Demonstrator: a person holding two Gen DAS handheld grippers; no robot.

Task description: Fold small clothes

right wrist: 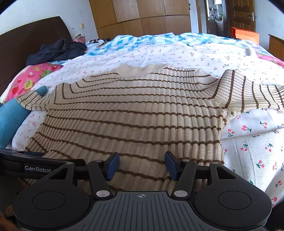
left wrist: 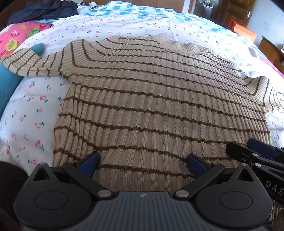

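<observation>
With the left gripper (left wrist: 142, 164) and right gripper (right wrist: 141, 166) both wide and empty over the near hem, a shallow pinch could lift only the sweater's (left wrist: 159, 99) top layer, bunching it on the bed (right wrist: 248, 142).

Both wrist views are bright with soft daylight and fairly sharp, without motion blur. The light seems to come from the far right, where the white cherry-print sheet (right wrist: 248, 138) looks cleanest and brightest. Shadows are gentle: a soft dim patch lies across the near middle of the striped ribbed sweater (left wrist: 159, 106), and the ribs cast fine shading. The dark headboard (right wrist: 26, 46) at far left stays deep and low in detail. Fisheye distortion is strong: the bed bulges like a dome, the wooden wardrobe (right wrist: 142, 14) bows, and black vignette cuts the corners. The very near gripper bodies are slightly soft.
</observation>
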